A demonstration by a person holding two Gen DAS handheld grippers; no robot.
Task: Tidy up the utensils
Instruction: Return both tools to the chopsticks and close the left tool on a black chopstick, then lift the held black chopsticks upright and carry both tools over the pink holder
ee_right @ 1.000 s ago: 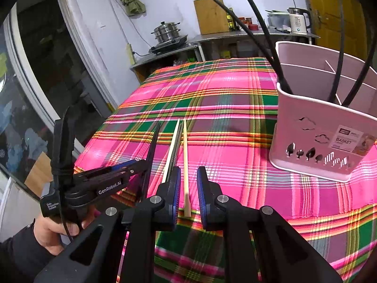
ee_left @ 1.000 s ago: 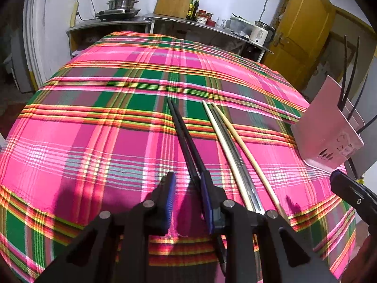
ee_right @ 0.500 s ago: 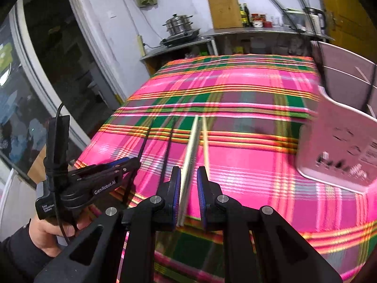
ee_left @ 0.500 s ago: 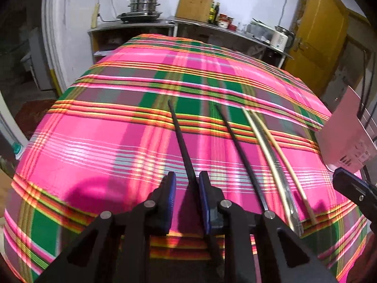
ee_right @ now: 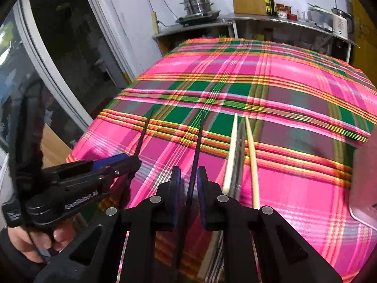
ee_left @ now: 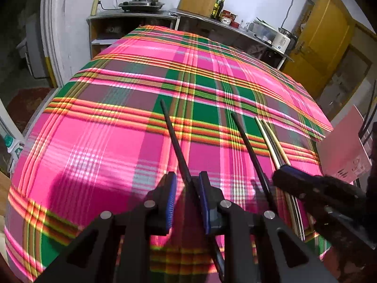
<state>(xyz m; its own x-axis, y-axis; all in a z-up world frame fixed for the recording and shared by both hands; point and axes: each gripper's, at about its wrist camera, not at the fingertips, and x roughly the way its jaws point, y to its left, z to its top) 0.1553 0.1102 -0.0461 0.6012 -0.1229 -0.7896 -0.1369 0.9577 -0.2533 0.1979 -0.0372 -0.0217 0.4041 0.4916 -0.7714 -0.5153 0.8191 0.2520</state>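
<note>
Two grasps pending on desk [ee_left: 94, 155]: first black chopstick [ee_left: 175, 141] between parted jaws of left hand-held gripper [ee_left: 187, 188], second black chopstick [ee_right: 199, 136] likewise within right hand-held gripper [ee_right: 189, 181], neither clamped. Risk: off-centre closure, then rolling or pivoting.

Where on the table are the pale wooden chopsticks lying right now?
In the right wrist view, the pale wooden chopsticks lie on the pink plaid tablecloth, just right of two thin black chopsticks.

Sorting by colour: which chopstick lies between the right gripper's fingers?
The black chopstick next to the pale chopsticks; the other black chopstick sticks out from the left gripper.
</note>
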